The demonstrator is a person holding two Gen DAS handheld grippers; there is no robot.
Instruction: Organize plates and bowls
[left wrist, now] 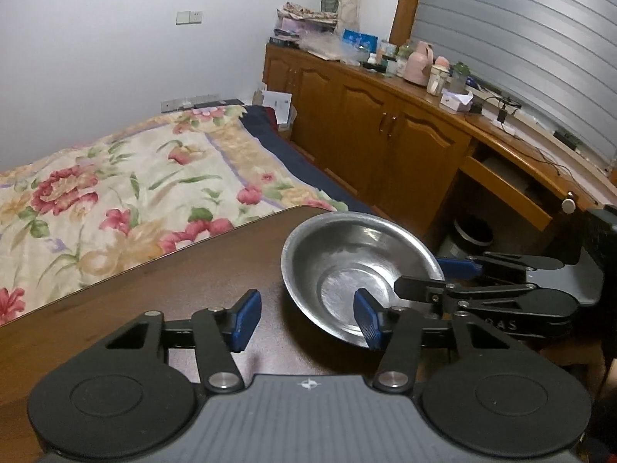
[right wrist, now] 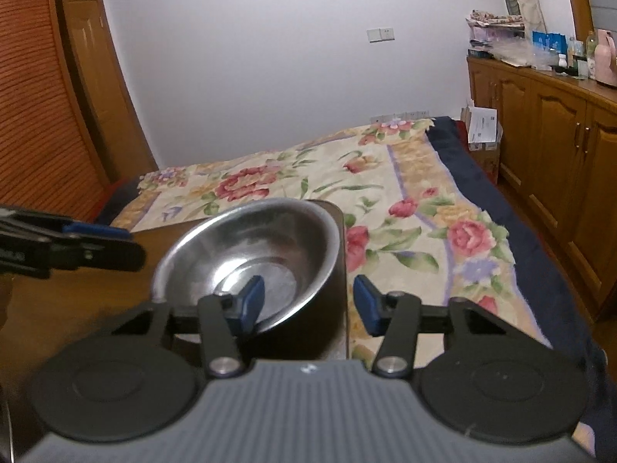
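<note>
The left gripper (left wrist: pixel 306 318) has its two blue pads spread, with bare table between them; its right pad (left wrist: pixel 368 322) sits over the near rim of the one steel bowl (left wrist: pixel 347 266), inside the dish, and the left pad is off the bowl over the wood. Nothing is pinched there. The right gripper (right wrist: pixel 308 303) is also spread: its left pad (right wrist: pixel 250 301) lies inside the bowl (right wrist: pixel 246 254) at the near rim, its right pad (right wrist: pixel 366 303) outside the bowl and past the table edge, over the bedspread. The bowl's near wall stands between those two pads, yet they do not press on it. Each gripper shows in the other's view as black links with a blue tip beside the bowl.

One bowl is in view, with no food or thing in it, tilted slightly, at the far right corner of the single dark wooden table (left wrist: pixel 173 281).

Beyond the table lies one bed with a floral cover (left wrist: pixel 115 189) and a dark blue sheet along its right edge. To the right runs one long wooden cabinet (left wrist: pixel 366 115), its top crowded with bottles, boxes and a pink jug, too many to count surely. One drawer (left wrist: pixel 505 185) stands pulled out. On the far left of the right wrist view there are two wooden door panels (right wrist: pixel 46 96).
</note>
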